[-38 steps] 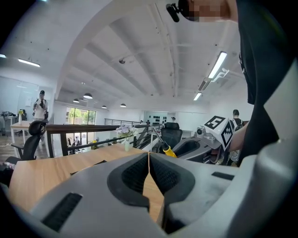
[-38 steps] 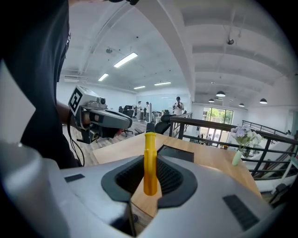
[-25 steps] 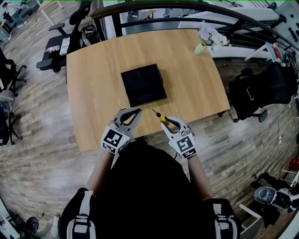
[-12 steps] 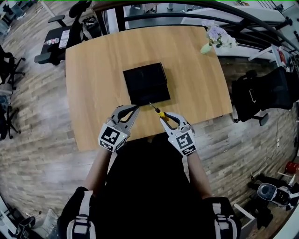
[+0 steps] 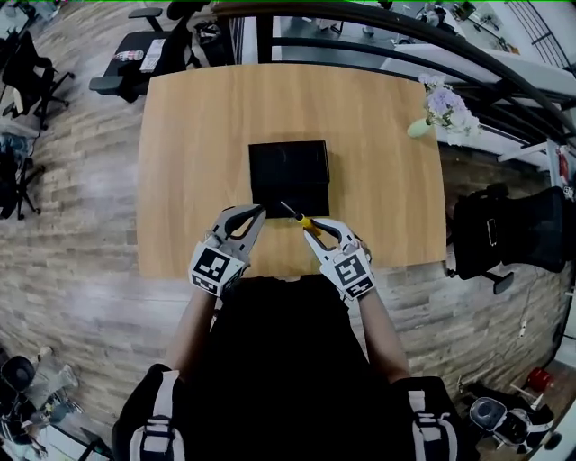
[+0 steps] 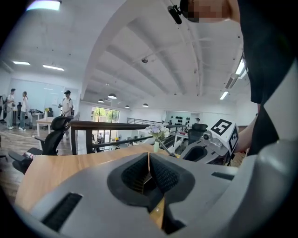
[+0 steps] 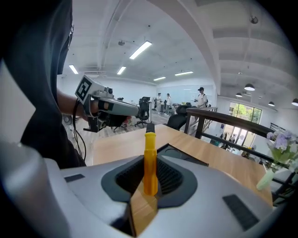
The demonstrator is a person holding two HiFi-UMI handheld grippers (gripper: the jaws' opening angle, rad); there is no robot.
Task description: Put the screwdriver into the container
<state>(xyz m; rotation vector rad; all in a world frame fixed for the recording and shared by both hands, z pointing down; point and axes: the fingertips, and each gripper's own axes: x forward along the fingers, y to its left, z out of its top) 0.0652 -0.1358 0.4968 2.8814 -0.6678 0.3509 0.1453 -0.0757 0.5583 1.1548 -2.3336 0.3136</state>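
Note:
A black square container (image 5: 288, 176) lies on the middle of the wooden table (image 5: 189, 135). My right gripper (image 5: 312, 231) is shut on the yellow handle of the screwdriver (image 5: 303, 221). The screwdriver's thin metal shaft points up-left and its tip reaches the container's near edge. In the right gripper view the yellow screwdriver (image 7: 150, 158) stands upright between the pads of the right gripper (image 7: 150, 179), with the container (image 7: 184, 153) just beyond. My left gripper (image 5: 247, 216) hovers at the container's near left corner. Seen from its own camera, the left gripper (image 6: 149, 163) has its pads together and holds nothing.
A vase of pale flowers (image 5: 443, 110) stands at the table's far right corner. Black office chairs sit to the right (image 5: 508, 236) and at the far left (image 5: 135, 67). A dark railing (image 5: 378, 27) runs behind the table. People stand far off (image 6: 67, 103).
Both grippers have moved forward toward the container and slightly down. The screwdriver tip, earlier short of the container, now reaches its near edge.

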